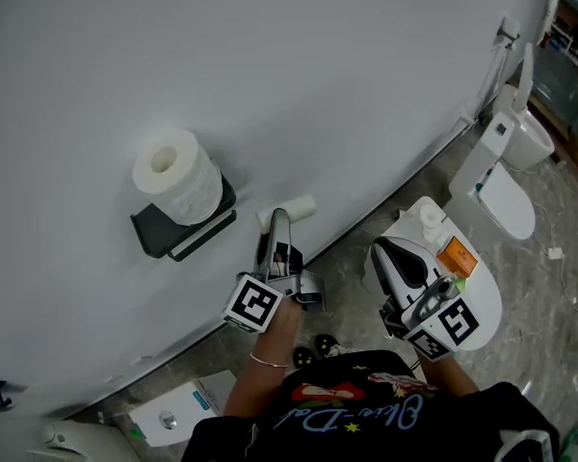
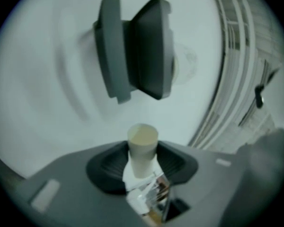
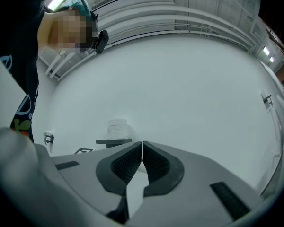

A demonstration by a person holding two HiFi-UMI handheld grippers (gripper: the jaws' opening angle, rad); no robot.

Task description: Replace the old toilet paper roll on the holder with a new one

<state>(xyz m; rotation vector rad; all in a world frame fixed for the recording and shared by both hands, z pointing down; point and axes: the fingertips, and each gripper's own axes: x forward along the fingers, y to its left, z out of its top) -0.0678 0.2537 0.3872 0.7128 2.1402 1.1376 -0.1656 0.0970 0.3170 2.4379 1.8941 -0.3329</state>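
My left gripper [image 2: 142,163] is clamped on the bare cardboard tube [image 2: 142,141] (the old one, I judge), so removal is done. My right gripper [image 3: 142,151] is closed, empty. The new roll [image 1: 178,176] stands atop the holder [image 1: 178,234], I think not yet mounted. White wall [image 1: 347,85], marbled floor [image 1: 559,287], a toilet [image 1: 506,195] rightward.

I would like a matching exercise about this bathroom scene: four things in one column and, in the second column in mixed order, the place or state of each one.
Things
1. full paper roll
2. cardboard tube
3. right tool
4. orange packet

Places or states
a. shut, with nothing in it
b. lying on the round white surface
c. standing on the wall holder
d. clamped in the left tool

Pairs: 1-c, 2-d, 3-a, 4-b
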